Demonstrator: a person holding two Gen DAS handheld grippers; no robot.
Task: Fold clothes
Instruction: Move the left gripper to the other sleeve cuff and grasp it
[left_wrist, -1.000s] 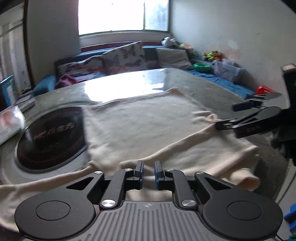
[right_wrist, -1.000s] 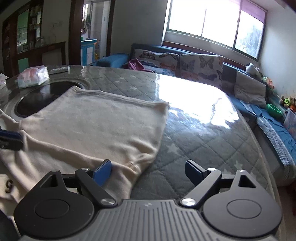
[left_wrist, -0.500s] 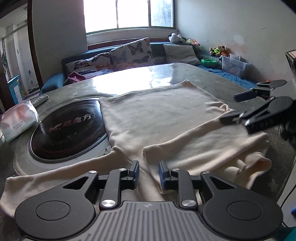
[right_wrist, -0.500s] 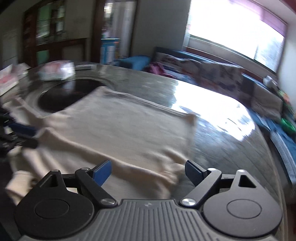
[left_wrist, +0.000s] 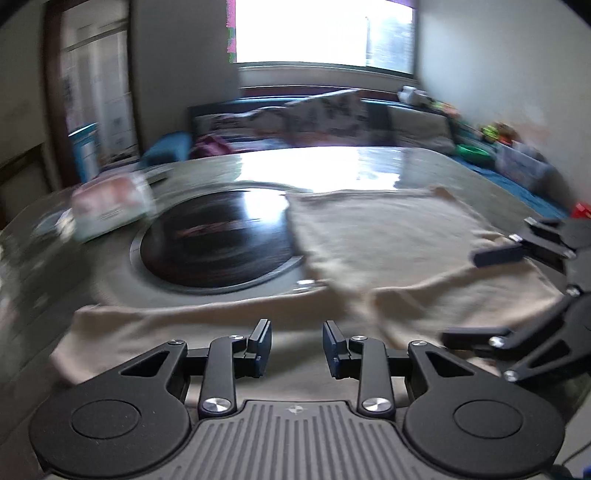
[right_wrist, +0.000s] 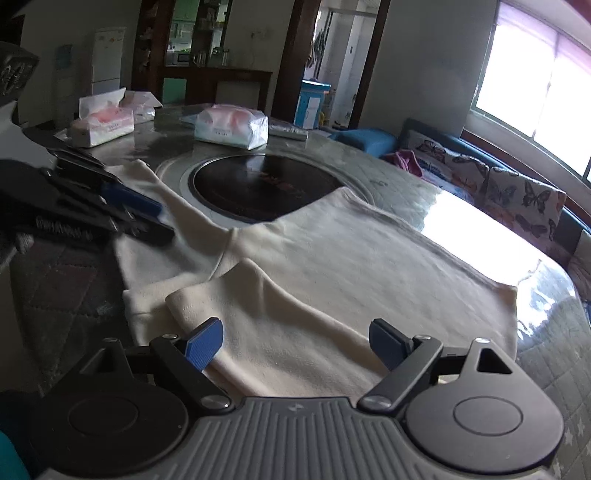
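Observation:
A cream long-sleeved garment (left_wrist: 388, 236) (right_wrist: 332, 258) lies flat on the round table, one sleeve (right_wrist: 258, 306) folded across its body, the other sleeve (left_wrist: 147, 325) stretched along the near edge. My left gripper (left_wrist: 297, 345) hovers over that stretched sleeve; its jaws are opening, with a clear gap and no cloth pinched between them. In the right wrist view the left gripper (right_wrist: 162, 221) shows at the left. My right gripper (right_wrist: 295, 343) stands wide open just above the folded sleeve, gripping nothing. In the blurred left wrist view the right gripper (left_wrist: 461, 297) shows at the right.
A black induction hob (right_wrist: 266, 184) (left_wrist: 218, 247) is set in the middle of the quilted table cover (right_wrist: 554, 369), partly under the garment. Tissue packs (right_wrist: 232, 125) (right_wrist: 103, 125) sit at the far side. A sofa with butterfly cushions (right_wrist: 517, 184) runs under the window.
The left gripper's jaws have widened off the cloth fold and it has swung left along the sleeve. The right gripper, still wide open, has swung left over the folded sleeve.

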